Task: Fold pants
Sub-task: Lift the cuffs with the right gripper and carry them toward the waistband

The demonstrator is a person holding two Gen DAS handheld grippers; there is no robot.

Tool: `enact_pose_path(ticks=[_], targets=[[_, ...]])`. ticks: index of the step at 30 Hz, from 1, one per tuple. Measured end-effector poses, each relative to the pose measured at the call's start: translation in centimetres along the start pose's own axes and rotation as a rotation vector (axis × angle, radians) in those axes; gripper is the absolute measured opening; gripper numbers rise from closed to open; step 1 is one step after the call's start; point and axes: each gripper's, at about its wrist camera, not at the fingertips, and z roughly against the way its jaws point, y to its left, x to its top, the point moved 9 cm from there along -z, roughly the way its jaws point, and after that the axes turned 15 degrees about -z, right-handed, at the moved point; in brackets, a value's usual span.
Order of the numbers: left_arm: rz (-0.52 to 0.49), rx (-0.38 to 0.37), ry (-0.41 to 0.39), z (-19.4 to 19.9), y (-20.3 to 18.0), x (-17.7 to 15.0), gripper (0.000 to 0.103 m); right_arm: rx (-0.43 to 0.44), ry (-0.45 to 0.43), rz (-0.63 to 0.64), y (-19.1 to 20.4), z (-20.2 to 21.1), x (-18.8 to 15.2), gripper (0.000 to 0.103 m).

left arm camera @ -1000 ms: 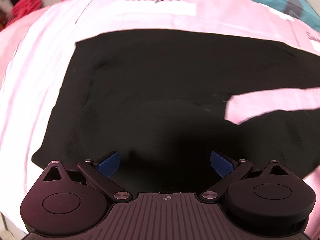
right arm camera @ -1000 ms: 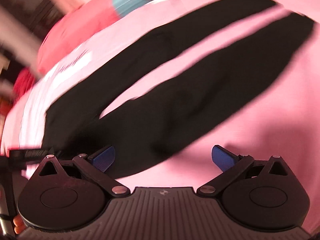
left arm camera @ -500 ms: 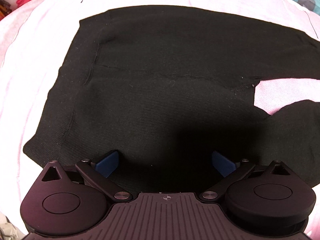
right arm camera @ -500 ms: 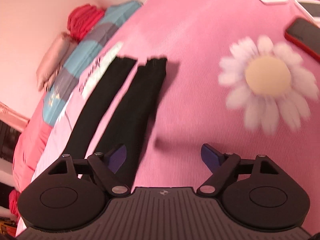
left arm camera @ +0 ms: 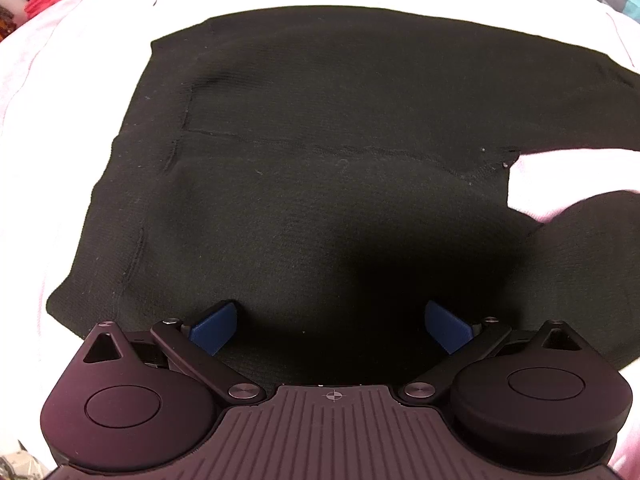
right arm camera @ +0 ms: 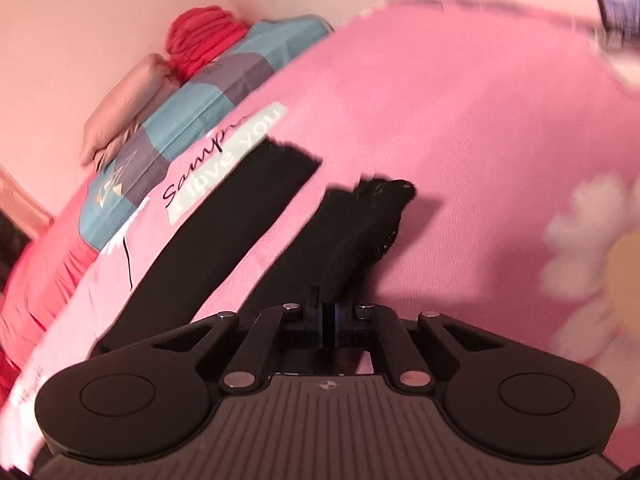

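Observation:
Black knit pants (left arm camera: 320,140) lie flat on a pink bedsheet (left arm camera: 72,92), waist to the left, legs splitting at the right. My left gripper (left arm camera: 331,322) is open, its blue pads low over the pants' near edge by the waist. In the right wrist view the two legs (right arm camera: 224,240) stretch away to their cuffs. My right gripper (right arm camera: 329,316) is shut on the nearer leg (right arm camera: 360,232), which is bunched and lifted at the jaws. The far leg lies flat.
A blue and grey checked pillow (right arm camera: 208,96), a red knit item (right arm camera: 204,40) and a pale folded cloth (right arm camera: 120,116) lie at the bed's far edge by the wall. A white daisy print (right arm camera: 592,248) marks the sheet at the right.
My right gripper closed on the nearer pant leg and bunched it up. My left gripper moved closer over the waist area and stayed open.

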Motion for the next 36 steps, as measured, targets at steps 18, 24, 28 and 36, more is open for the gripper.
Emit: enact_pose_path(ticks=[18,24,28,36], targets=[[-0.052,-0.077,-0.082,1.6,0.9,-1.0,0.103,-0.274,-0.139,-0.244,-9.1,7.6,0.9,0.055],[0.03,-0.052,-0.174,2.9,4.4,-0.9,0.103,-0.11,0.163,-0.137,-2.9,9.3,-9.6,0.063],[0.093,-0.037,-0.133,0.8,6.4,-1.3,0.103,-0.074,0.298,-0.088,0.2,7.6,-15.3,0.062],[-0.111,0.001,-0.194,1.4,5.3,-4.8,0.103,-0.17,0.242,0.053,-1.5,8.6,-14.0,0.007]])
